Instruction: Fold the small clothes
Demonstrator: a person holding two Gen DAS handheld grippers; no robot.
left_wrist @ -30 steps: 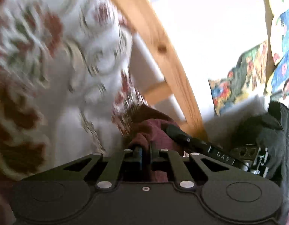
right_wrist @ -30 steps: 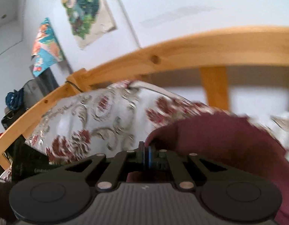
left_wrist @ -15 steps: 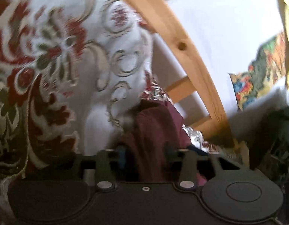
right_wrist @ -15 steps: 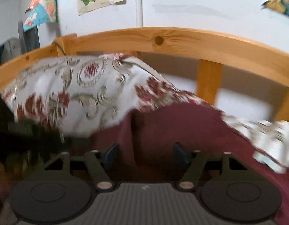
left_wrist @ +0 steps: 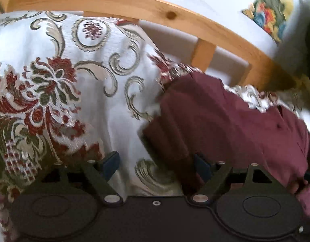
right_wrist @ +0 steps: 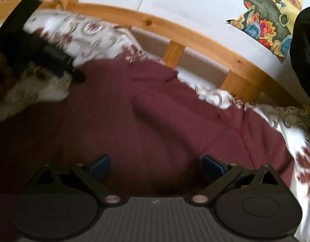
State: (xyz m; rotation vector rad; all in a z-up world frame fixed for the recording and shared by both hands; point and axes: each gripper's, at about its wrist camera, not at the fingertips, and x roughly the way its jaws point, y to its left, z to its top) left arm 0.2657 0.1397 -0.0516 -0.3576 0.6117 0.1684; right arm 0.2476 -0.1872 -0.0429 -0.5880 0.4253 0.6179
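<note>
While the patterned bedspread [left_wrist: 60,92] filled most of both views, we saw the maroon garment [right_wrist: 165,121] lying spread on it below the wooden rail [right_wrist: 195,38]. We judged a fold just released. Our right gripper [right_wrist: 156,166] and left gripper [left_wrist: 155,164] had just been opening, jaws wide, gripping nothing; left straddled the garment's edge. Next we'd need a fresh edge pinch.

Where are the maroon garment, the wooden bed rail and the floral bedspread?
maroon garment [right_wrist: 175,125], right wrist view, middle of cloth.
wooden bed rail [left_wrist: 114,2], left wrist view, top bar.
floral bedspread [left_wrist: 54,76], left wrist view, red flower.
</note>
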